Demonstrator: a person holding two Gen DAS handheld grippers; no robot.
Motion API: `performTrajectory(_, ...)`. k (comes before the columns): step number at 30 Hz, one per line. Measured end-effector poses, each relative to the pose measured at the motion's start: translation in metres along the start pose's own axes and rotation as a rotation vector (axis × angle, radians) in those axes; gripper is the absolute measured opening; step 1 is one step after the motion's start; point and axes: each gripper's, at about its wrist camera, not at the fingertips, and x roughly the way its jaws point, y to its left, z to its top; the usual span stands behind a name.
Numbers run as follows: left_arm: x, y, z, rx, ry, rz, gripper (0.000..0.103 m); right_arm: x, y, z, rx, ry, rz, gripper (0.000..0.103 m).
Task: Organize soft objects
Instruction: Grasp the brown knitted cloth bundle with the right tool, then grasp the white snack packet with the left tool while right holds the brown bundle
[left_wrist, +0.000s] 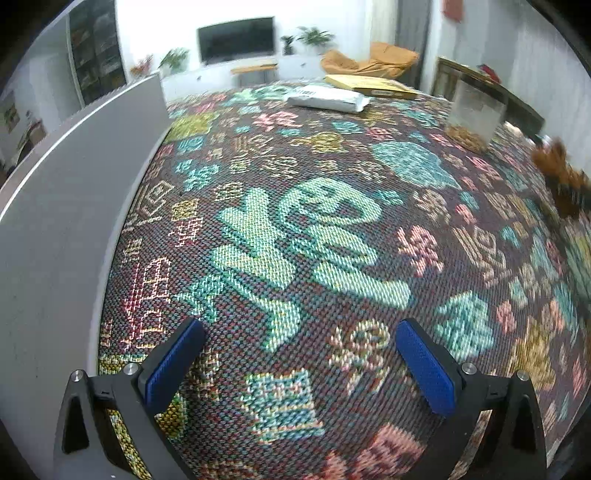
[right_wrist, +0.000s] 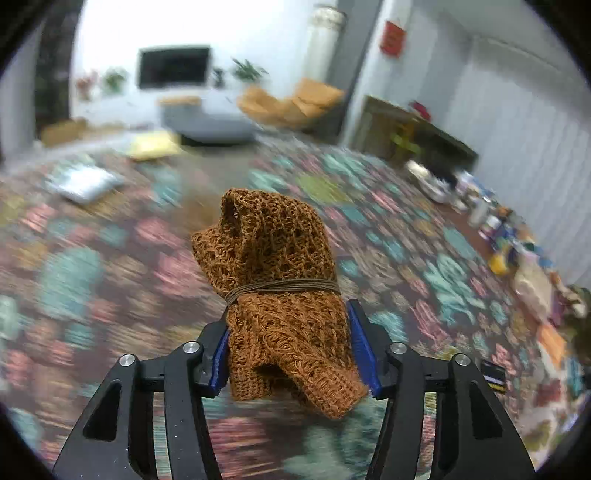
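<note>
Pinching a rust-brown open-knit cloth bundle (right_wrist: 277, 291) between its blue pads, the right claw (right_wrist: 291, 350) has its jaws narrowed against the lower half of the fabric. The bundle's long axis runs straight out along the fingers, away from the camera, with a looped fold at the far tip and a loose flap hanging toward the lens. A thin brown cord (right_wrist: 284, 286) is wound around its waist. It is carried above the patterned woven tablecloth (right_wrist: 424, 266), which is smeared by motion blur here; the clutter along the bench's right edge is too blurred to name.

The left claw (left_wrist: 299, 363) stands wide with nothing between its blue pads, low over the same tablecloth, whose large teal characters I cannot read with confidence. A grey panel (left_wrist: 66, 206) rises on its left and is cut off by the frame. Farther off sit a white wrapped package (left_wrist: 328, 98) with an illegible printed label, a flat yellow envelope (left_wrist: 369, 85) just behind it, and a clear plastic container (left_wrist: 474, 114) with brownish contents at the bottom. The brown bundle shows blurred at the left view's right edge (left_wrist: 561, 177).
</note>
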Motion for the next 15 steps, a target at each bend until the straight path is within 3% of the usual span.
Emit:
performTrajectory(1, 0.002, 0.0, 0.007, -0.026, 0.009, -0.018, 0.103, 0.009, 0.001, -0.007, 0.008, 0.029, 0.018, 0.066)
performTrajectory(4, 0.009, -0.005, 0.045, -0.115, 0.02, -0.124, 0.103, 0.005, 0.021, -0.016, -0.074, -0.028, -0.025, 0.079)
performTrajectory(7, 0.033, -0.014, 0.118, -0.199, 0.026, -0.207, 0.103, 0.003, 0.027, -0.017, -0.129, -0.028, -0.019, 0.085)
performTrajectory(10, 0.07, -0.02, 0.197, -0.284, 0.054, -0.195, 0.103, 0.007, 0.024, -0.018, -0.147, -0.017, -0.031, 0.085)
performTrajectory(15, 0.132, -0.027, 0.29, -0.383, 0.129, -0.096, 0.103, -0.001, 0.021, -0.022, -0.134, -0.015, -0.015, 0.086)
